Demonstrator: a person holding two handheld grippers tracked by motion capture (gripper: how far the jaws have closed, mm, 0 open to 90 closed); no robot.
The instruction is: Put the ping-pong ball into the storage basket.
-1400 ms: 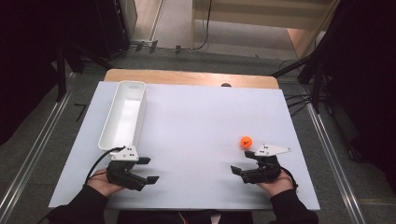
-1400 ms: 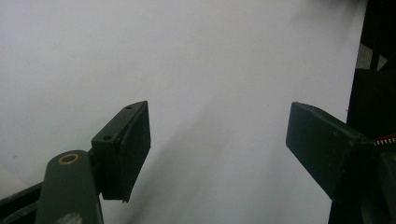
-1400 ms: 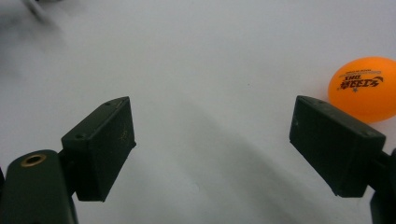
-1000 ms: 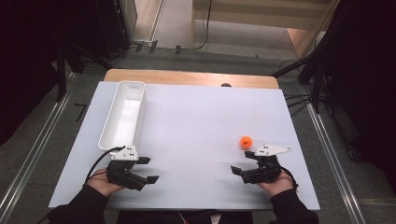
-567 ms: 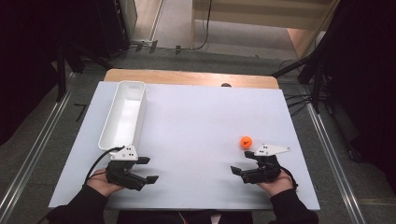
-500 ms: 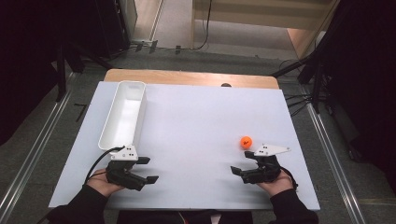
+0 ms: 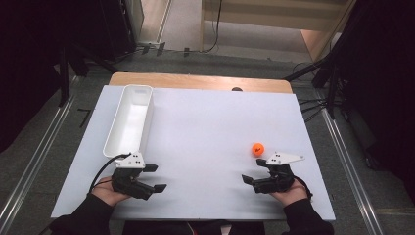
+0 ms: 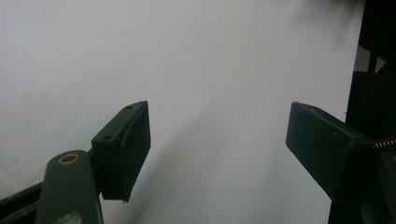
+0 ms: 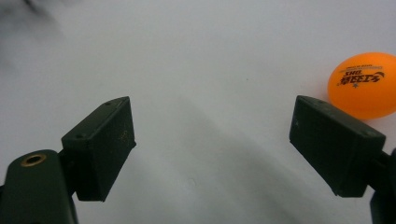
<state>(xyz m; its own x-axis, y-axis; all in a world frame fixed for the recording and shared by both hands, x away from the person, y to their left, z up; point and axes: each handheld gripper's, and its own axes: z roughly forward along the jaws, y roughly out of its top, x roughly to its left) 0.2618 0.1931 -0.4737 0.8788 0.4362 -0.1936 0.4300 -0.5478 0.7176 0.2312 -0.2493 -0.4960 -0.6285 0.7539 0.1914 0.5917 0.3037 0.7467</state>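
Nothing has shifted across the earlier high views: both hands, both tools and the ball sit exactly where they were. On the white rectangular table top (image 7: 210,132), the left gripper (image 7: 153,178) rests at the near left, held in the person's left hand (image 7: 108,190), its black jaws spread wide with only bare white surface between them, as the left gripper view confirms (image 8: 219,154). The right gripper (image 7: 253,172) rests at the near right in the right hand (image 7: 288,192), jaws likewise wide apart and holding nothing (image 9: 210,149). A small orange table-tennis ball with dark printed lettering (image 7: 258,149) lies on the table just beyond the right gripper; in the right gripper view it sits outside the jaws, past the tip of the right-hand one (image 9: 362,83). A long white plastic tray (image 7: 145,117), empty, lies at the far left, well apart from the ball.
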